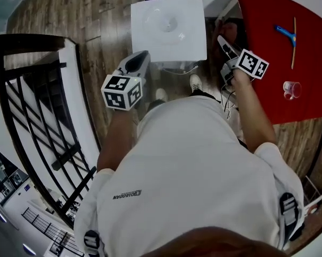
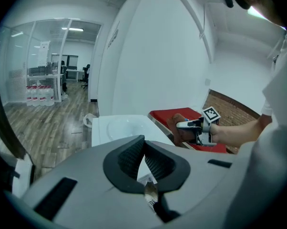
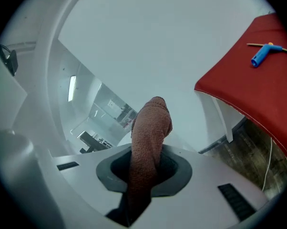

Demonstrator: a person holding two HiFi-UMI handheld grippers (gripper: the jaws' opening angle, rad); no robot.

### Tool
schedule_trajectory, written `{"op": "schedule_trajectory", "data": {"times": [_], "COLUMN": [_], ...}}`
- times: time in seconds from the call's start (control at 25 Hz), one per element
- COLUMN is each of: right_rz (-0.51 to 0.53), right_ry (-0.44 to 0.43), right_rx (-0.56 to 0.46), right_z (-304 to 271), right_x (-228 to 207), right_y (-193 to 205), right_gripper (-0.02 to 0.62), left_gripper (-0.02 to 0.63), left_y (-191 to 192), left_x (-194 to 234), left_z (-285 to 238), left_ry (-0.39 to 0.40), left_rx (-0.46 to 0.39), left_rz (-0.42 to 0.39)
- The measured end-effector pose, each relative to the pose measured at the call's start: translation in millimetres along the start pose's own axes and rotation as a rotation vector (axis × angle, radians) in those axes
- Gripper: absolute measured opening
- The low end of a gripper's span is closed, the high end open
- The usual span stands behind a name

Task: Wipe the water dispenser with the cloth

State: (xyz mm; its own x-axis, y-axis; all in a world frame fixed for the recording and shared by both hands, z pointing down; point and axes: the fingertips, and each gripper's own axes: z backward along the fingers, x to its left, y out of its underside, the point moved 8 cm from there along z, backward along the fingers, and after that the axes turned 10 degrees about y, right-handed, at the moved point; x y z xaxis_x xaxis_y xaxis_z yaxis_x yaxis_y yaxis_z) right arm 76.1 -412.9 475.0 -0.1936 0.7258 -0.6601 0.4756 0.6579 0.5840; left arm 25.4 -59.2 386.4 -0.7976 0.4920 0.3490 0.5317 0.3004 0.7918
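The white water dispenser [image 1: 169,28] stands below me, its flat top with a round recess facing up. My right gripper [image 1: 224,43] is at the dispenser's right side, shut on a brown cloth [image 1: 232,32]. In the right gripper view the cloth [image 3: 150,132] sticks up from between the jaws and hides the fingertips of the right gripper [image 3: 146,162]. Near the dispenser's front left corner my left gripper [image 1: 135,67] hangs shut and holds nothing. In the left gripper view the left gripper [image 2: 144,145] points over the dispenser top [image 2: 117,128] toward the right gripper [image 2: 187,126].
A red table [image 1: 289,52] lies at the right with a blue tool [image 1: 285,33], a thin stick [image 1: 294,42] and a clear cup [image 1: 292,89]. A black railing [image 1: 38,116] runs along the left. Cables [image 1: 228,98] hang beside the dispenser above the wooden floor [image 1: 102,31].
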Motion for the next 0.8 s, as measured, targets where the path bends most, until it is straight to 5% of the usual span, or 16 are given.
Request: {"op": "schedule_trajectory", "data": {"times": [0.36, 0.8], "right_rz": [0.042, 0.138], "right_ry": [-0.173, -0.215], "right_rx": [0.105, 0.315], "right_z": [-15, -100], "right_x": [127, 234], "right_y": [64, 156], "right_gripper": [0.051, 0.051], "left_gripper": [-0.004, -0.003], "left_y": [31, 73], "left_x": [27, 43], "left_z": [45, 108], "left_ry": [0.032, 0.022], "left_rx": [-0.021, -0.020], "left_rz": [0.009, 0.026]}}
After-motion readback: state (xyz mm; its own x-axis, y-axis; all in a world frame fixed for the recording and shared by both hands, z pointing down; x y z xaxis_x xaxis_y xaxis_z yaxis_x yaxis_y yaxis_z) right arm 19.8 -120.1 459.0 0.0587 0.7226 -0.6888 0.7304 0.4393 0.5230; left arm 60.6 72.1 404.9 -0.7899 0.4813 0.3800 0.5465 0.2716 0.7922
